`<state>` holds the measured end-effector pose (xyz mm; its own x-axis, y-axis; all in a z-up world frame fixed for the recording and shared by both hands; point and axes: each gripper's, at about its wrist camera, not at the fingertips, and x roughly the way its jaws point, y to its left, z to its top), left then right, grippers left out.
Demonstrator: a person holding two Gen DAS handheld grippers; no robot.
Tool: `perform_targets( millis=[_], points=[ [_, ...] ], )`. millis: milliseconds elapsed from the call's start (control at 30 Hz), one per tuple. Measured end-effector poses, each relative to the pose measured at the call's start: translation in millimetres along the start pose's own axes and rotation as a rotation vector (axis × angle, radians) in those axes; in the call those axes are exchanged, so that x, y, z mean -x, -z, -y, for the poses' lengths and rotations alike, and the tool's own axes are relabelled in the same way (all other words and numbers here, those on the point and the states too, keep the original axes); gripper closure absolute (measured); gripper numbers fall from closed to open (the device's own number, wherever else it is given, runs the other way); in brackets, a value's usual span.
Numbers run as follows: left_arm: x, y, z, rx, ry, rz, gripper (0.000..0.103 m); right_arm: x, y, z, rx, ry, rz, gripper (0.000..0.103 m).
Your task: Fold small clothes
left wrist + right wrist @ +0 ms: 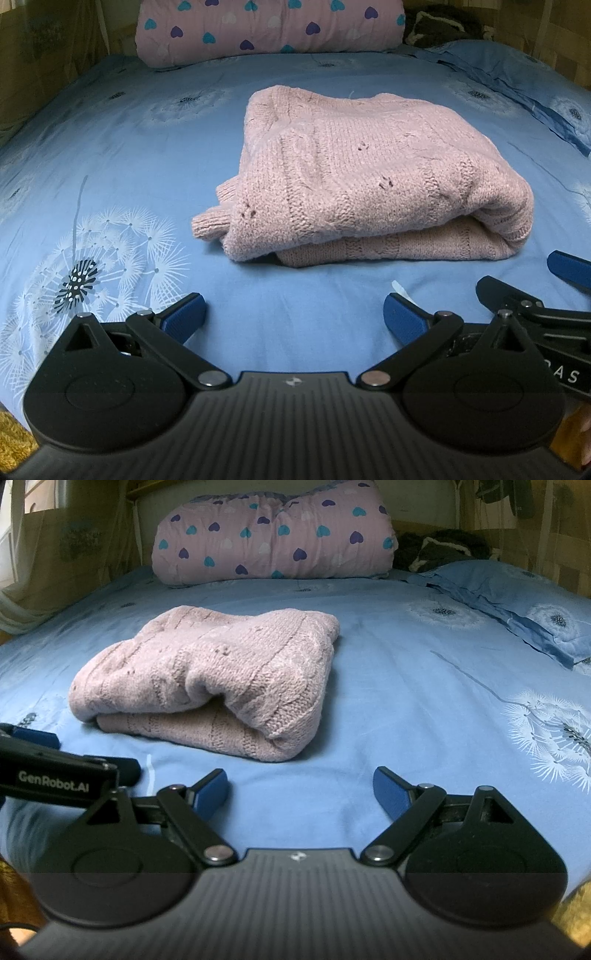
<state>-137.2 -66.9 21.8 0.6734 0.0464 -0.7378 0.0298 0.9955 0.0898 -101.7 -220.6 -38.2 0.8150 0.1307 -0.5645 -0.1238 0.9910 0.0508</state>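
A pink knitted sweater (362,173) lies folded into a thick bundle on the blue bed sheet (129,155); it also shows in the right wrist view (207,679). My left gripper (294,314) is open and empty, low over the sheet just in front of the sweater. My right gripper (300,790) is open and empty, in front of the sweater's right end. The right gripper's blue fingertip (569,266) shows at the right edge of the left wrist view; the left gripper's body (55,771) shows at the left in the right wrist view.
A pink quilt with heart prints (273,542) lies rolled at the head of the bed. A blue pillow (517,602) sits at the back right, with a dark garment (443,550) behind it. Bare sheet (424,686) lies right of the sweater.
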Motion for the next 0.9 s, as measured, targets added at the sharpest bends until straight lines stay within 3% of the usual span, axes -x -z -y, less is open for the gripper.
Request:
perform_targets(
  millis=[900],
  points=[
    [0.4,1.1,-1.2,-0.01,0.006,0.003,0.0,0.1,-0.1,-0.2,0.0,0.001,0.001,0.015]
  ],
)
